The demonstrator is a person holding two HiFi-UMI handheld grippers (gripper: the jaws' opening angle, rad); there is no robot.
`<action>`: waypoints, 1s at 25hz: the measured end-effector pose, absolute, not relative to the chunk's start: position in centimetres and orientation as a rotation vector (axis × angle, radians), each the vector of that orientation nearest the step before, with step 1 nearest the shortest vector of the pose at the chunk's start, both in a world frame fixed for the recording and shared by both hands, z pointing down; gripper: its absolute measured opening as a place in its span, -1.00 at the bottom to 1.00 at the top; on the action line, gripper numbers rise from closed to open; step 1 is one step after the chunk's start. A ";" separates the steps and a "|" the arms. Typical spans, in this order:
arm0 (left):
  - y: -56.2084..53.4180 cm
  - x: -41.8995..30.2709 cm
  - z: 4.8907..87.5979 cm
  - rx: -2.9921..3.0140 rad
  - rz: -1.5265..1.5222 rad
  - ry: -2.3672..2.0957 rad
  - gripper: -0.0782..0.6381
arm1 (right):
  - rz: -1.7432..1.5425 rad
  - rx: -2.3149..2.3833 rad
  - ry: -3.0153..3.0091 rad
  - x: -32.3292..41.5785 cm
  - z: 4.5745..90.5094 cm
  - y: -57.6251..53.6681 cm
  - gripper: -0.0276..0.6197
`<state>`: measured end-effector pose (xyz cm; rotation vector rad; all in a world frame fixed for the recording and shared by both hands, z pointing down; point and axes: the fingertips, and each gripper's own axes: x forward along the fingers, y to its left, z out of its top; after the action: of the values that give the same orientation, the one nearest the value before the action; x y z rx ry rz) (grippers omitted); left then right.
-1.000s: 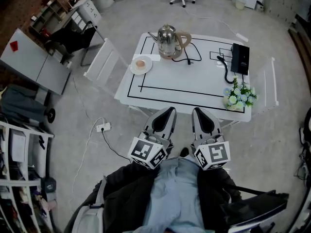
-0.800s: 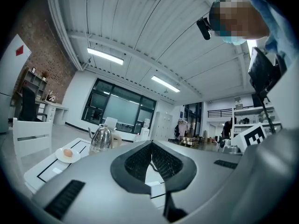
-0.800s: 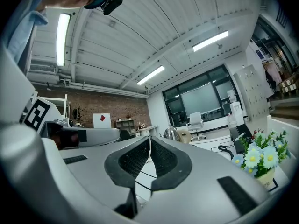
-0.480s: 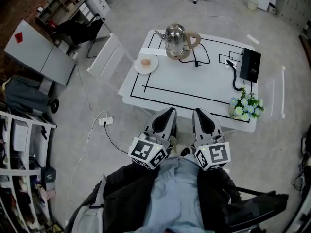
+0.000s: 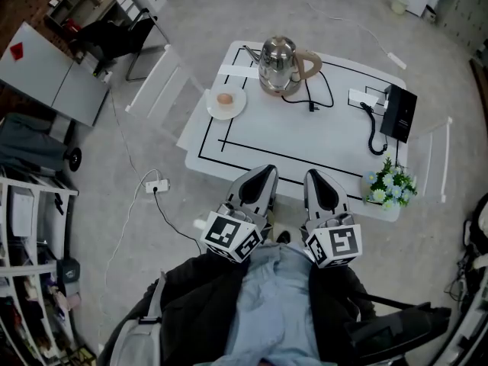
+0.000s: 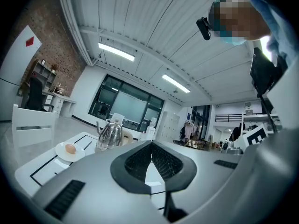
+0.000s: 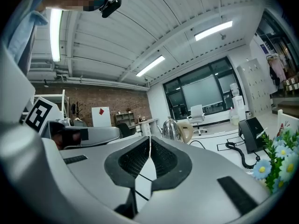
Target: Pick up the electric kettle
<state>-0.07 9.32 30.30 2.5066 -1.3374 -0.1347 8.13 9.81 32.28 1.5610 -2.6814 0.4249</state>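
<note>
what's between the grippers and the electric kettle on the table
Nothing visible. Bare white table lies between the shut left gripper and right gripper and the electric kettle at the far edge. The plate with an egg sits left of that path; the cord and telephone lie to the right.

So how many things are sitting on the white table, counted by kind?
Kettle: 1
Plate: 1
Egg: 1
Phone: 1
Bunch of flowers: 1
Total: 5
</note>
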 end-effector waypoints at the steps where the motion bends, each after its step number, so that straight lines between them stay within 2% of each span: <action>1: 8.6 -0.1 30.4 2.505 -0.134 -1.331 -0.76 | 0.430 1.562 -2.676 8.1 32.5 9.1 -0.85; 25: -10.3 -5.8 31.2 2.477 -0.218 -1.231 -0.76 | 0.322 1.707 -2.580 4.0 31.4 -9.0 -0.85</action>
<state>-5.77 -10.32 31.21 2.4773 -1.2306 -0.2177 4.00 -8.97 31.42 1.7071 -2.5796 0.3224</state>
